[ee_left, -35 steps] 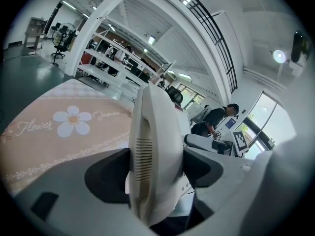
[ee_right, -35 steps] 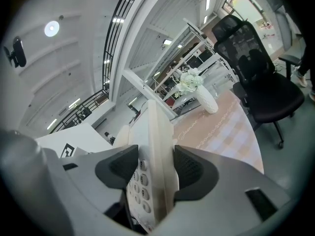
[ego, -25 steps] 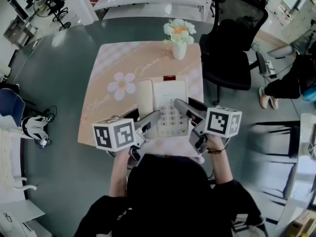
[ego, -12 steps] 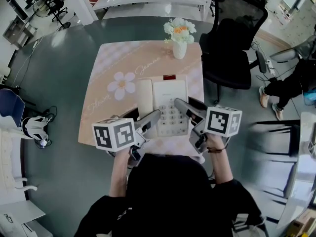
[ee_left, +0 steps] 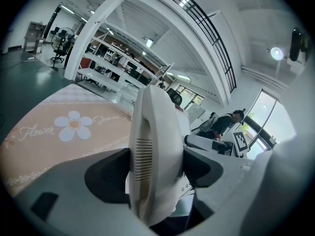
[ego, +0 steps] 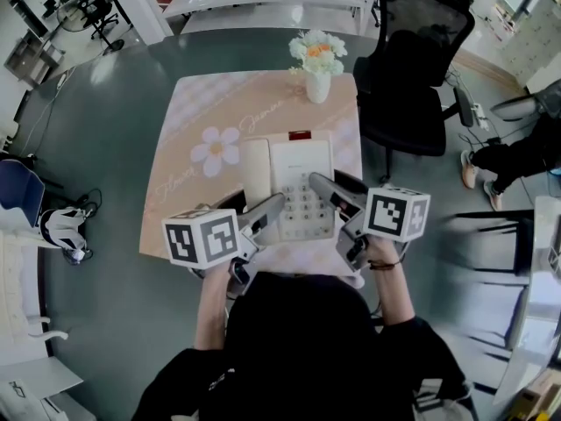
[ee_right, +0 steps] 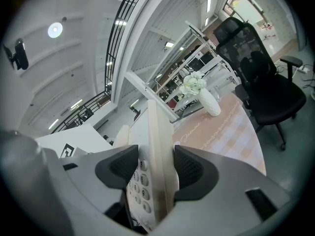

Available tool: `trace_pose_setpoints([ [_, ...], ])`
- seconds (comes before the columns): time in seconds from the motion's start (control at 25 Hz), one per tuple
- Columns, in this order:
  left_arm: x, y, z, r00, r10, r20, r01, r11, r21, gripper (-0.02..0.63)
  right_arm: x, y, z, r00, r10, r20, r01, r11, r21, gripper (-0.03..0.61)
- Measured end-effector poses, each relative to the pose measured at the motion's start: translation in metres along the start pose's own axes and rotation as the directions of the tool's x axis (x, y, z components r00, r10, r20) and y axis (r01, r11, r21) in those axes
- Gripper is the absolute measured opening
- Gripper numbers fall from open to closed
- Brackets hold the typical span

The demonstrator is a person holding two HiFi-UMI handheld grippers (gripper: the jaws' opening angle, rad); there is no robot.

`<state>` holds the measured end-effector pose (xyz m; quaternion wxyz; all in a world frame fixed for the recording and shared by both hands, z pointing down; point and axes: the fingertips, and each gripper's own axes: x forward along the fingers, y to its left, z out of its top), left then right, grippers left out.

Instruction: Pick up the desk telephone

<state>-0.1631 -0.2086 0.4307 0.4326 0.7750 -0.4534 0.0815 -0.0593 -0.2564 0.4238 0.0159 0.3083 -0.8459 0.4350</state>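
My left gripper (ego: 277, 205) is clamped on the desk telephone (ego: 298, 160) at its handset side; my right gripper (ego: 317, 182) is clamped on its keypad-side edge. Phone is centre frame over pink table (ego: 197, 112), below flower vase (ego: 317, 86).

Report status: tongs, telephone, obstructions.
Left tongs clamped on white plastic desk telephone, handset side. Right tongs clamped on its keypad edge. White flower vase stands well clear behind.

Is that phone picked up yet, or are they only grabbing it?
Done: both grips are on. The left gripper is shut on the desk telephone at its handset side, the right gripper on its keypad edge. In hand: holding it over the flowered tablecloth. Left: a clear lift; I cannot tell if it has left the cloth.
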Motion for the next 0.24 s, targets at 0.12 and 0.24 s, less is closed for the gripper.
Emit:
trace_pose_setpoints([
  [0.12,-0.0002,-0.0024,0.0003,1.0,-0.002,0.002,0.002,1.0,0.001,0.325,-0.0021,-0.0008,-0.0001,1.0,-0.008,-0.001,0.008,1.0,0.003,0.216],
  [0.24,0.0001,-0.0051,0.0004,1.0,-0.003,0.003,0.003,1.0,0.002,0.325,-0.0035,-0.0011,-0.0004,1.0,-0.006,0.001,0.006,1.0,0.004,0.216],
])
